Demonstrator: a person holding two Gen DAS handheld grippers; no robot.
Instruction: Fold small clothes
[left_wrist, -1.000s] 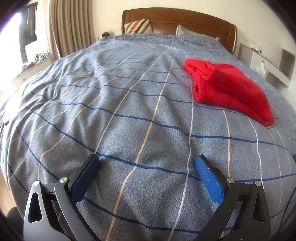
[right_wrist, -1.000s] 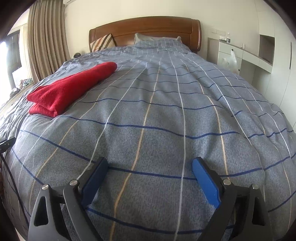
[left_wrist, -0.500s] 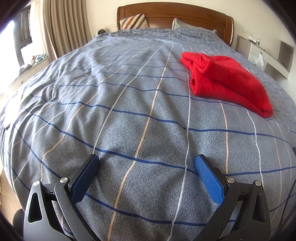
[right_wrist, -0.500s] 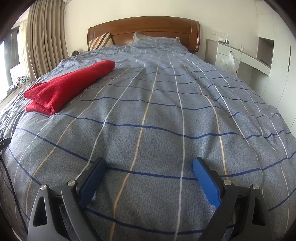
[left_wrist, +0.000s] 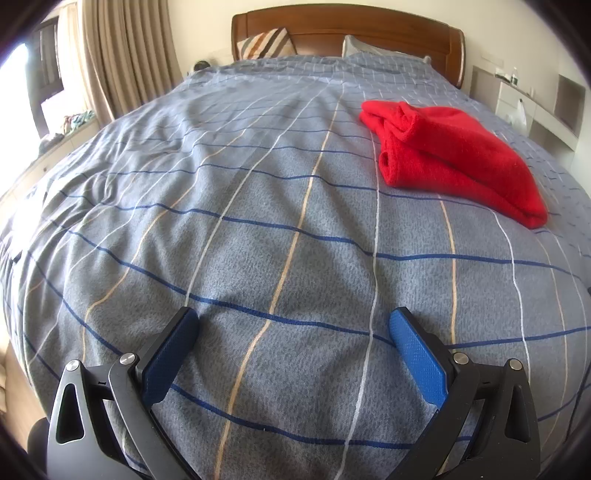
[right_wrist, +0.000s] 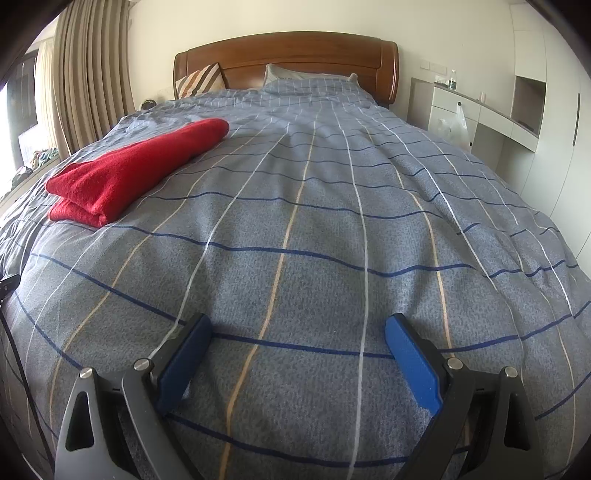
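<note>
Left gripper (left_wrist: 293, 325) spread wide over the grey checked duvet (left_wrist: 258, 229), nothing between its blue pads. Right gripper (right_wrist: 297, 330) likewise — wide apart, empty. Folded red garment (left_wrist: 454, 158) lies on the duvet well ahead (right of the left view, left of the right view (right_wrist: 133, 170)) — clear of both grippers.

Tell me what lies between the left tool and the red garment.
Only bare checked bedcover lies between the left tool and the red garment, per the left wrist view.
</note>
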